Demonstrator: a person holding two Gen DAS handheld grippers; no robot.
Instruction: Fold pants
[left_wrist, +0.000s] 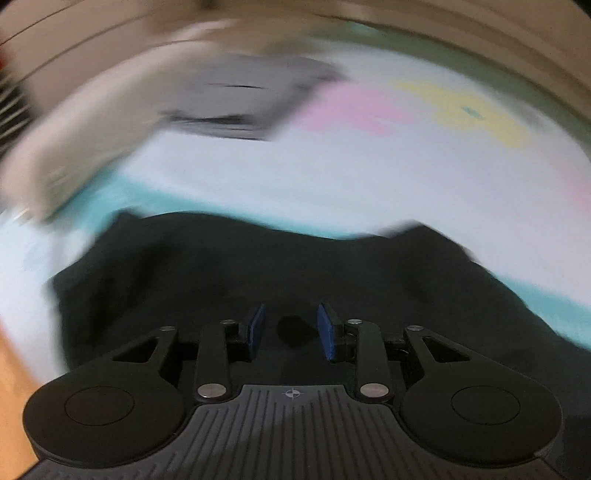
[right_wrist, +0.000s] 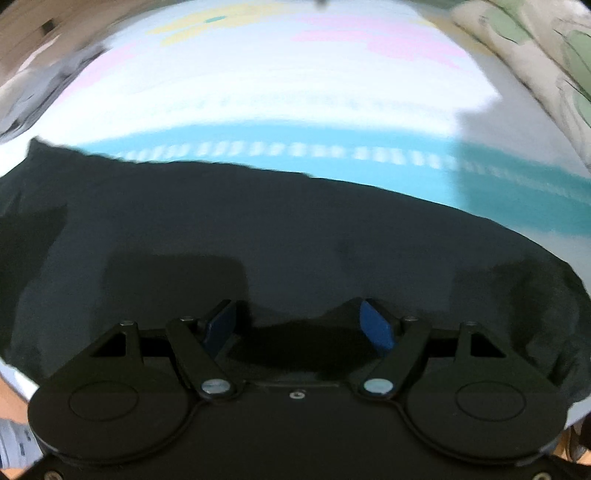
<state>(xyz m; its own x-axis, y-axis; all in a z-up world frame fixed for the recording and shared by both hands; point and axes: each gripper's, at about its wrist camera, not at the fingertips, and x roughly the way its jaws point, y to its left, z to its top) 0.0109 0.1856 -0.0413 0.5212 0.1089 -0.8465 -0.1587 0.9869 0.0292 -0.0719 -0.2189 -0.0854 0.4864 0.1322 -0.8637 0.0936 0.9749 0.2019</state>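
The black pants (left_wrist: 258, 266) lie spread on a pale sheet with a teal band; they fill the lower half of the right wrist view too (right_wrist: 277, 229). My left gripper (left_wrist: 291, 330) is open just above the black cloth, its blue pads apart with nothing between them. My right gripper (right_wrist: 299, 325) is open wider, also over the pants, with only dark cloth below the gap. Both views are blurred by motion.
The sheet (left_wrist: 332, 177) has pink and yellow patches (left_wrist: 476, 110). A grey folded thing (left_wrist: 251, 99) and a beige pillow (left_wrist: 74, 155) lie at the far left. A leaf-patterned pillow (right_wrist: 546, 62) sits at the far right. A teal band (right_wrist: 406, 173) runs beyond the pants.
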